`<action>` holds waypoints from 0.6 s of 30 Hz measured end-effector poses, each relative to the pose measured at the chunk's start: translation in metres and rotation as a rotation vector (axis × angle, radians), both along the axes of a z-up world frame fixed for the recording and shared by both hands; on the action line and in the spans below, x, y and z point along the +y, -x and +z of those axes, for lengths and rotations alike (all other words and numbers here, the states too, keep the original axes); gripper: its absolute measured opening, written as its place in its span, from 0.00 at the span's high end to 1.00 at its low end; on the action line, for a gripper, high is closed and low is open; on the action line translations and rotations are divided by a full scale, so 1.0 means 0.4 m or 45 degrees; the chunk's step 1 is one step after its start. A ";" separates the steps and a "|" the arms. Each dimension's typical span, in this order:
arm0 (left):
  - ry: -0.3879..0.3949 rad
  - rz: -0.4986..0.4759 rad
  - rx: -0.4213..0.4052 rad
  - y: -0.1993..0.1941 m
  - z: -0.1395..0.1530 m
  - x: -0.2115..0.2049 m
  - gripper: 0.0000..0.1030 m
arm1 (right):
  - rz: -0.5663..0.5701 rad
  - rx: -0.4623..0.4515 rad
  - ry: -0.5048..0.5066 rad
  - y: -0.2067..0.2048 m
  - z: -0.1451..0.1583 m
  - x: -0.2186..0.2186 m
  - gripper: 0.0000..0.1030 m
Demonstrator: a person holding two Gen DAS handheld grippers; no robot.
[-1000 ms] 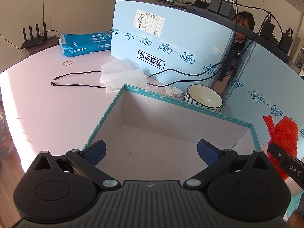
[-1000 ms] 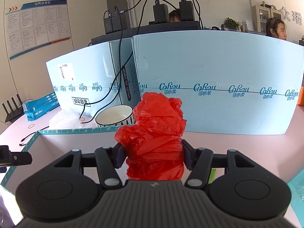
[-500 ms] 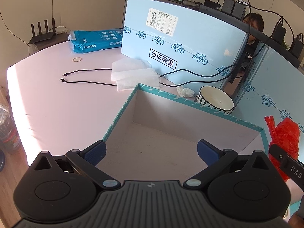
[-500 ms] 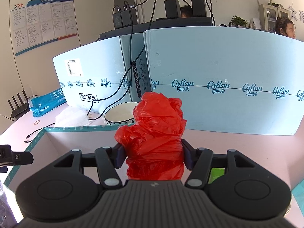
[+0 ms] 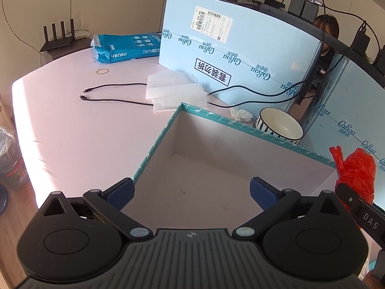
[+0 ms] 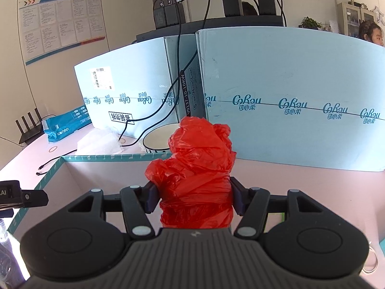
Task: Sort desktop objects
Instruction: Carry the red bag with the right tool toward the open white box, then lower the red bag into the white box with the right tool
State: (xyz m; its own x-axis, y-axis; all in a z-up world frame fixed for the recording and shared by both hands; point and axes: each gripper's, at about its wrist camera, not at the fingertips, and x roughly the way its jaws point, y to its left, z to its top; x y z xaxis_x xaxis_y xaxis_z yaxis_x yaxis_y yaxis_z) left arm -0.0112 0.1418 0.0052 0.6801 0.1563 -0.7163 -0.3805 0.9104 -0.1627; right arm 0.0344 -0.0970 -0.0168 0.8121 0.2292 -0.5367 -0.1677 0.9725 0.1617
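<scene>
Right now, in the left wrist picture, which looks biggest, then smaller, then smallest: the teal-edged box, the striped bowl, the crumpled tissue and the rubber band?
1. Teal-edged box, by far the largest.
2. Striped bowl.
3. Crumpled tissue.
4. Rubber band, though it lies farther from the camera, so it may look smaller than it is.

A red plastic bag (image 6: 197,175), a teal-rimmed box (image 5: 216,118), and a black-striped white bowl (image 5: 279,126).

Hand-held gripper (image 5: 191,193) (open), box (image 5: 240,159), bowl (image 5: 280,126)
</scene>
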 end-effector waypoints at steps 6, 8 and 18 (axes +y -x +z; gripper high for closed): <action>0.002 0.007 0.014 -0.006 -0.005 0.001 0.01 | 0.024 0.014 -0.005 -0.003 -0.005 0.012 0.40; 0.001 0.005 0.020 -0.008 -0.007 0.000 0.01 | 0.035 0.017 -0.005 -0.003 -0.007 0.019 0.40; 0.006 0.015 0.049 -0.018 -0.017 0.004 0.01 | 0.105 0.041 -0.010 -0.005 -0.019 0.055 0.40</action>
State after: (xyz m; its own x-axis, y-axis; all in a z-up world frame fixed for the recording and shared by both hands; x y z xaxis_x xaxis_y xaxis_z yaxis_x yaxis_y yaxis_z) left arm -0.0041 0.1435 -0.0015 0.6500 0.1607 -0.7428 -0.3971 0.9051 -0.1517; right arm 0.0364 -0.0750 -0.0244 0.7725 0.2985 -0.5604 -0.2414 0.9544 0.1757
